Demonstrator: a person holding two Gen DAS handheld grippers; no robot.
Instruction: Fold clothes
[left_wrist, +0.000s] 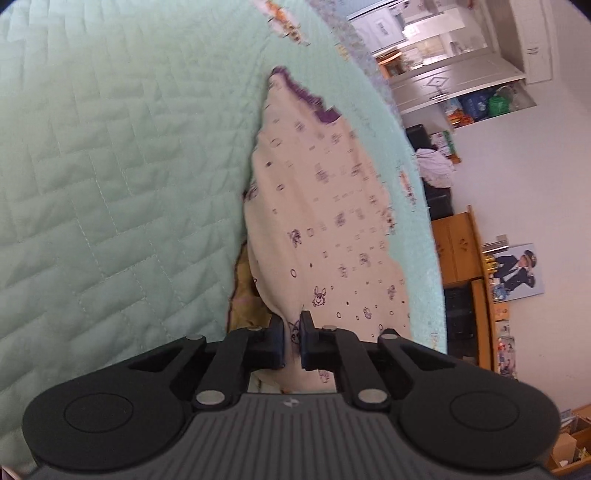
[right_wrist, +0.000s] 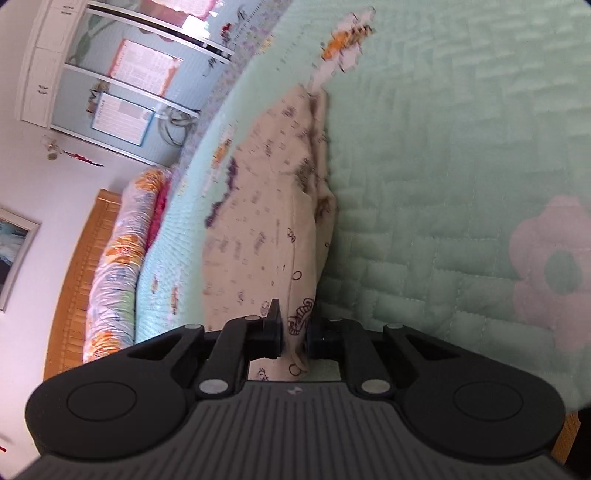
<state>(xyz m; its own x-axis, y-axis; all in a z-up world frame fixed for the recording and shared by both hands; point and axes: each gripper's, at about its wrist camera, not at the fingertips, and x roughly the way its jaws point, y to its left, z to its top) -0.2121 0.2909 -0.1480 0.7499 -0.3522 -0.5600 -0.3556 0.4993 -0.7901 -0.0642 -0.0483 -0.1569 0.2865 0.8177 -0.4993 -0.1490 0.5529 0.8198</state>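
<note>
- Garment (left_wrist: 325, 206): cream cloth printed with small purple figures and trimmed with a purple frilled edge. It stretches over the bed (left_wrist: 110, 166), one end pinched in each tool, the middle sagging toward the quilt. Whether the far part touches the quilt cannot be told.
- Left tool (left_wrist: 291, 339): fingers closed on a bunched fold at the near end of the garment, cloth squeezed between the pads. The grip is likely at a corner or hem, so that the edge can be carried as one line.
- Right tool (right_wrist: 295, 328): fingers closed on a thicker gather of the same garment (right_wrist: 266, 221), which shows several layers along the side toward the open quilt. The layering suggests a fold already made, or loose cloth merely bunched; the views do not settle which.
- Bed: pale green stitched quilt with flower patches, serving as the laying surface under the garment.
- Pillow (right_wrist: 122, 258): floral, at the wooden headboard end of the bed, well apart from the garment.
- Judgement: the two-point hold keeps the cloth taut and its edges level for laying or doubling over.
</note>
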